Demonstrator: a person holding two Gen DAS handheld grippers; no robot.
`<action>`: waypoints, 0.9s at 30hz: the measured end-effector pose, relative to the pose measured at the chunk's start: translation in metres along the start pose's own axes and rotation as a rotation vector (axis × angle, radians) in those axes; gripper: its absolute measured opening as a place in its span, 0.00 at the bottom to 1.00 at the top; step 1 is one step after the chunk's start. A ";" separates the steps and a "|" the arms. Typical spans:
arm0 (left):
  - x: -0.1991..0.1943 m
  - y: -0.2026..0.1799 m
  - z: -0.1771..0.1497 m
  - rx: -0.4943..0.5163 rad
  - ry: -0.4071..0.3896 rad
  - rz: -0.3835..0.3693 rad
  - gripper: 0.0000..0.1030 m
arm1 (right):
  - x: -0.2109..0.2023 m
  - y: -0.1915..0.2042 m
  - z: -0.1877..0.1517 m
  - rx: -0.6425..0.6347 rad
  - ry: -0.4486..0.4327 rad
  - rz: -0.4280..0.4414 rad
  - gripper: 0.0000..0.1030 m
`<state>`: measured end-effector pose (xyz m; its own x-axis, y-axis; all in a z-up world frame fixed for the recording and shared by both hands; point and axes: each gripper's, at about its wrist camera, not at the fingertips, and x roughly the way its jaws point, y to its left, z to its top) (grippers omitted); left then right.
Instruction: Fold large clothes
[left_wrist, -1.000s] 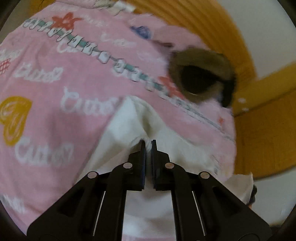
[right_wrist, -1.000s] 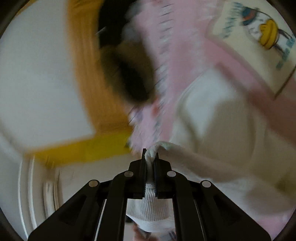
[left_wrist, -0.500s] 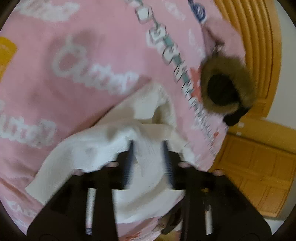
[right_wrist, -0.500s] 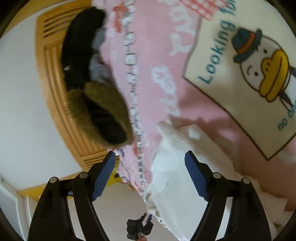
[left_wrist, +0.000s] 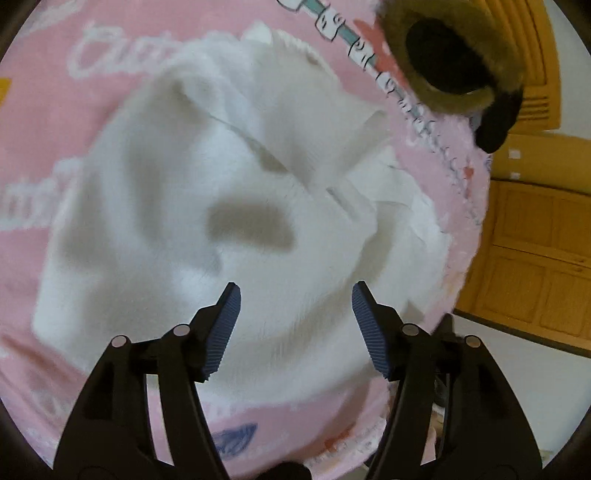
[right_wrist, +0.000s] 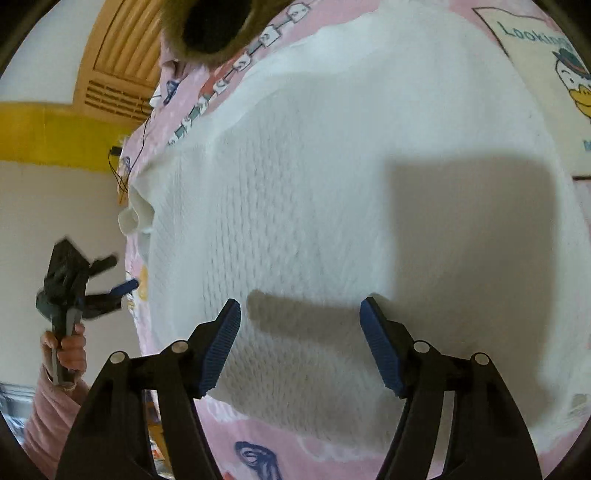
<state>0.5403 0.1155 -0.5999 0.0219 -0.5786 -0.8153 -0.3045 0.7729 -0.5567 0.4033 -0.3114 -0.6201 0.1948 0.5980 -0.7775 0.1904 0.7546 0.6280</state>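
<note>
In the left wrist view, the pink sheet (left_wrist: 48, 122) with white lettering fills the left of the frame. The white garment (left_wrist: 207, 184) lies bunched on it at centre, folds overlapping toward the upper right. The left tongs (left_wrist: 291, 314) stand wide apart at lower centre, above the garment and gripping nothing. At upper right a brown furry thing (left_wrist: 450, 55) with a dark hollow sits on the sheet's edge; wooden doors (left_wrist: 532, 266) fill the right.

In the right wrist view, at lower left a hand (right_wrist: 68, 350) in a pink sleeve holds the left tongs (right_wrist: 110, 291) beside the bed's edge. The knitted garment (right_wrist: 332, 184) spreads flat across the centre on the sheet (right_wrist: 258, 435), a shadow across its right half. The right tongs (right_wrist: 300, 332) gape at lower centre over its near edge, empty. The furry thing (right_wrist: 218, 29) sits at top, left of centre. A duck print (right_wrist: 569, 81) shows at upper right.
</note>
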 end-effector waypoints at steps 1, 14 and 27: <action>0.009 -0.003 0.012 -0.002 -0.034 -0.007 0.60 | 0.000 0.003 -0.003 -0.012 -0.007 0.005 0.63; -0.039 -0.061 0.096 0.203 -0.562 0.542 0.59 | -0.028 -0.003 -0.047 -0.030 -0.113 0.066 0.62; 0.095 -0.077 0.014 0.607 -0.225 0.843 0.61 | -0.011 -0.040 -0.040 -0.098 -0.166 -0.323 0.00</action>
<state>0.5789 0.0050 -0.6364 0.2204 0.2183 -0.9507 0.2215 0.9380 0.2668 0.3553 -0.3373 -0.6381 0.2943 0.2793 -0.9140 0.1763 0.9241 0.3392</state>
